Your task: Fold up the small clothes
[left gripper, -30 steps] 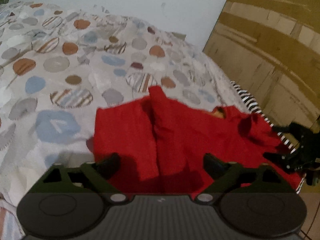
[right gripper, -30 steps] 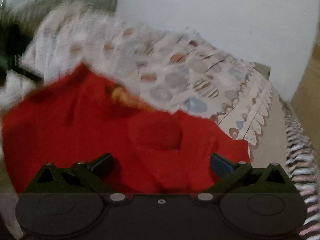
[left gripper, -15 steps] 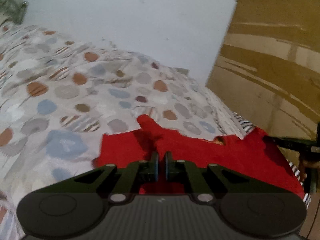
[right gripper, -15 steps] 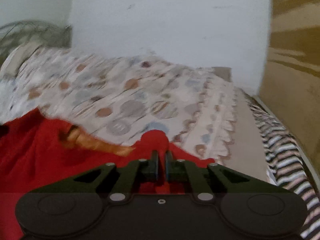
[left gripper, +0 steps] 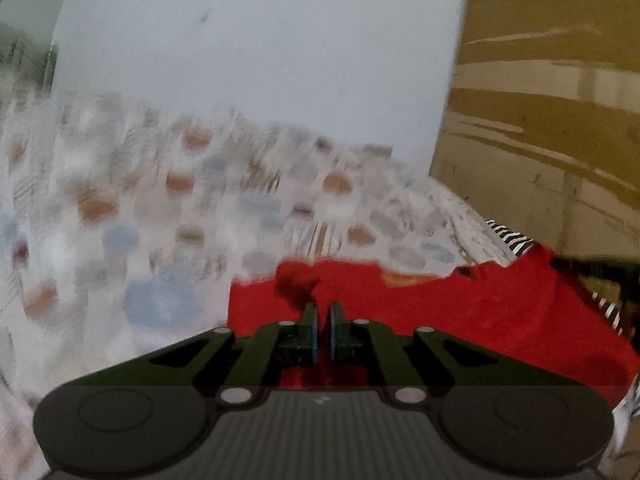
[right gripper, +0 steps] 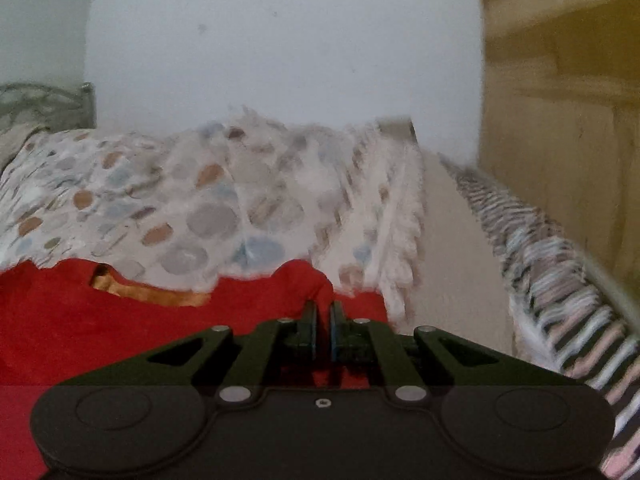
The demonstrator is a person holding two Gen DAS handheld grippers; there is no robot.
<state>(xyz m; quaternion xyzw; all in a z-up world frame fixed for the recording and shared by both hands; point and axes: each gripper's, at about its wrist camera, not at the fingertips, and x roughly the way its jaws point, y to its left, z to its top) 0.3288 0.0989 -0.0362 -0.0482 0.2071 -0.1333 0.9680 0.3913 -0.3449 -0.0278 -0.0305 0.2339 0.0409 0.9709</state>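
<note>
A small red garment (left gripper: 460, 312) with an orange neck lining (right gripper: 152, 294) is stretched between my two grippers above the spotted bedspread (left gripper: 160, 216). My left gripper (left gripper: 323, 312) is shut on a bunched fold of the red cloth at the garment's left end. In the right wrist view my right gripper (right gripper: 322, 310) is shut on a raised corner of the red garment (right gripper: 120, 336), which spreads away to the left. The other gripper shows as a dark shape (left gripper: 600, 268) at the right edge of the left wrist view.
The bedspread (right gripper: 208, 216) covers the bed up to a pale wall (right gripper: 280, 48). A striped sheet (right gripper: 560, 272) runs along the bed's right edge. Wooden panelling (left gripper: 552, 128) rises at the right. A metal bedframe (right gripper: 44, 100) shows far left.
Both grippers went from wide open over the red garment to shut on its cloth. Since then both have tilted up and drawn the garment taut between them.
</note>
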